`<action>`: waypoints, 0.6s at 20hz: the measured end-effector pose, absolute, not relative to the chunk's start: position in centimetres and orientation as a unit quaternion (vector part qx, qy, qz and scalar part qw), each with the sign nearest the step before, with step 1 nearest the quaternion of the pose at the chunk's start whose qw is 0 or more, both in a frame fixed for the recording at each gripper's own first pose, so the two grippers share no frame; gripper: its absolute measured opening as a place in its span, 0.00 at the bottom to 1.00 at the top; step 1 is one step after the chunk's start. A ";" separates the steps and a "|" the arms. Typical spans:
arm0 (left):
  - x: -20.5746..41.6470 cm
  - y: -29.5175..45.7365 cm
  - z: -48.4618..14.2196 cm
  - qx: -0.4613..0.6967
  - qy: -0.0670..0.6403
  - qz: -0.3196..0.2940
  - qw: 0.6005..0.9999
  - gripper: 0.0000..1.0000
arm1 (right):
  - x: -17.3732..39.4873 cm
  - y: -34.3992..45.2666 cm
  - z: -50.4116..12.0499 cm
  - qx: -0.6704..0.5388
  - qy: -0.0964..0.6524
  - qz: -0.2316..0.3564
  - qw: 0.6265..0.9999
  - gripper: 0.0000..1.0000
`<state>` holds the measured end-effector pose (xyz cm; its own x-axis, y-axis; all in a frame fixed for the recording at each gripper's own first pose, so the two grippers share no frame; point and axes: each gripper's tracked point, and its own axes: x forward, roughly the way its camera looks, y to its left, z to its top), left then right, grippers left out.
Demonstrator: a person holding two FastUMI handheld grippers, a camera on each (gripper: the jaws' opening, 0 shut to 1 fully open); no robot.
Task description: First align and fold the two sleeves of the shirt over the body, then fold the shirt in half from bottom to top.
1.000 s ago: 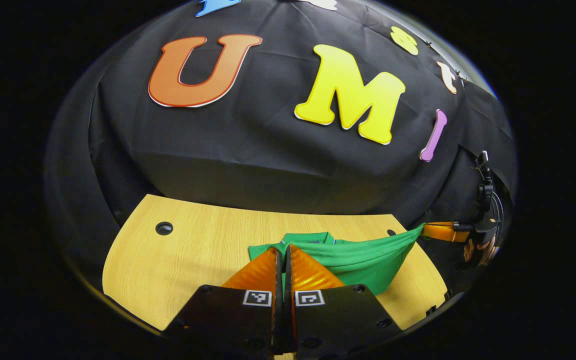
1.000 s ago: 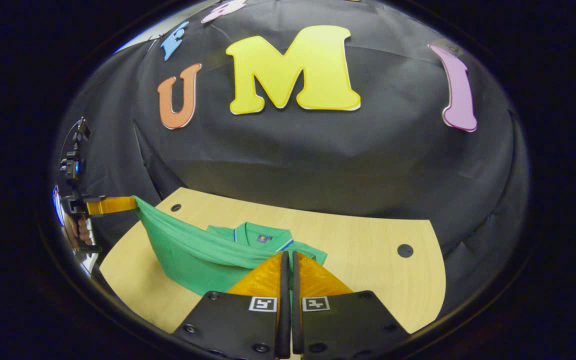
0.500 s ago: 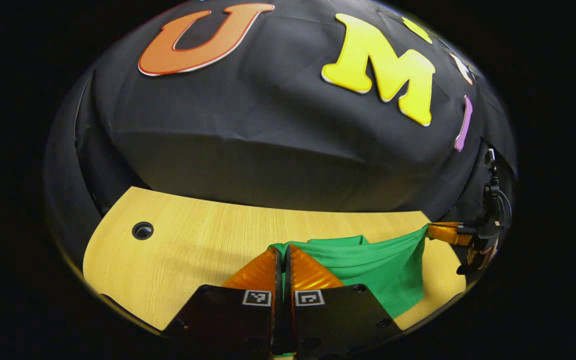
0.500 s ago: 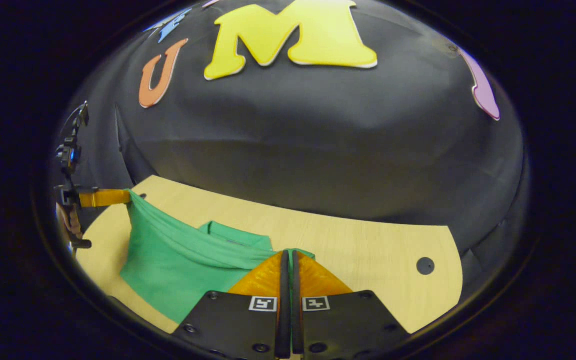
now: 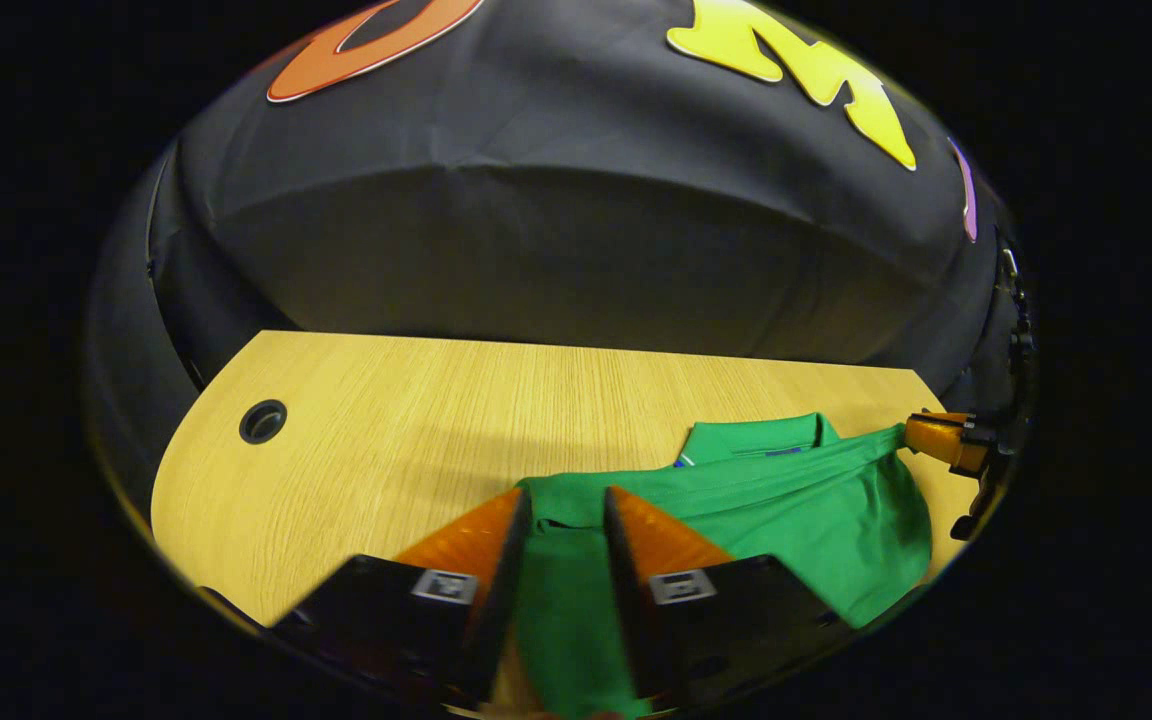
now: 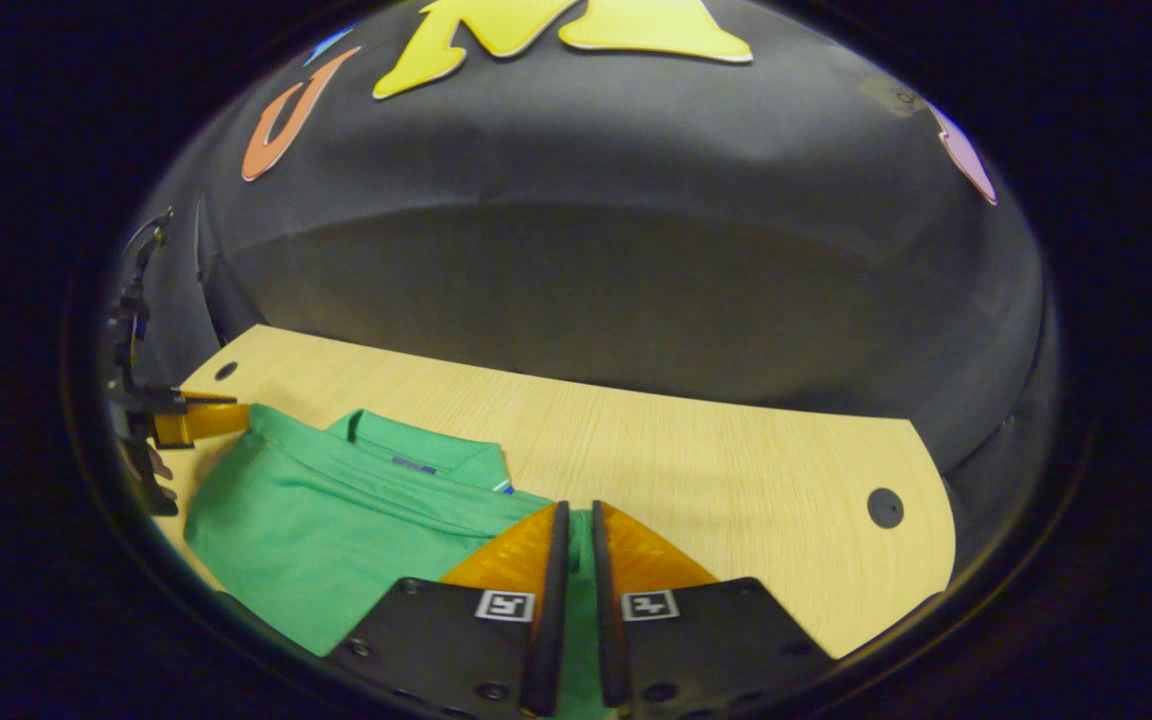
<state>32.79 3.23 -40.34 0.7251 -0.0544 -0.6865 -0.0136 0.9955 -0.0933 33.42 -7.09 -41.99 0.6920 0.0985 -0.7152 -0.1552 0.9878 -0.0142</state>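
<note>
At the bottom of the left gripper view: left gripper [image 5: 564, 495] with fingers parted wide, green shirt [image 5: 786, 500] lying slack in the gap and gripped by neither finger. Seems to be letting go of the hem corner.

Low centre of the right gripper view: right gripper [image 6: 578, 508] with fingers only narrowly apart and a strip of green cloth between them. Cannot tell whether pinching or just released.

Looks like the closing of the last step, the bottom-to-top fold. Shirt doubled over in the lower right of the left gripper view, hem edge laid just below the collar [image 5: 756, 435], which peeks out beyond it. No sleeves sticking out at the sides, so probably tucked in already.

Next move, by this reading: free the right corner too, then lift both grippers straight up and back without snagging the top layer. Worth checking that the hem lies parallel to the collar and smoothing the ridge along the edge if needed.

Beneath it all, a pale wood-grain table [image 5: 416, 420] with a round cable hole [image 5: 263, 421] at middle left. Behind, across the upper frame, a creased black cloth wall [image 5: 536, 250].
</note>
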 end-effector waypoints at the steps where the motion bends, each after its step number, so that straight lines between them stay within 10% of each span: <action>1: 32.4 3.2 -40.1 -0.048 0.368 -0.008 0.929 0.79 | 33.0 -6.9 -41.2 -0.042 0.380 0.069 0.921 0.40; 2: 32.3 3.2 -39.0 -0.048 0.361 -0.006 0.931 1.00 | 32.6 -6.9 -40.0 -0.048 0.369 0.067 0.926 0.63; 3: 32.1 3.3 -37.7 -0.046 0.351 -0.002 0.935 1.00 | 32.1 -7.0 -38.4 -0.049 0.354 0.059 0.932 0.86; 12: 25.2 2.7 -14.6 -0.044 0.176 0.027 0.983 1.00 | 23.0 -2.2 -16.5 -0.036 0.195 0.059 0.978 0.95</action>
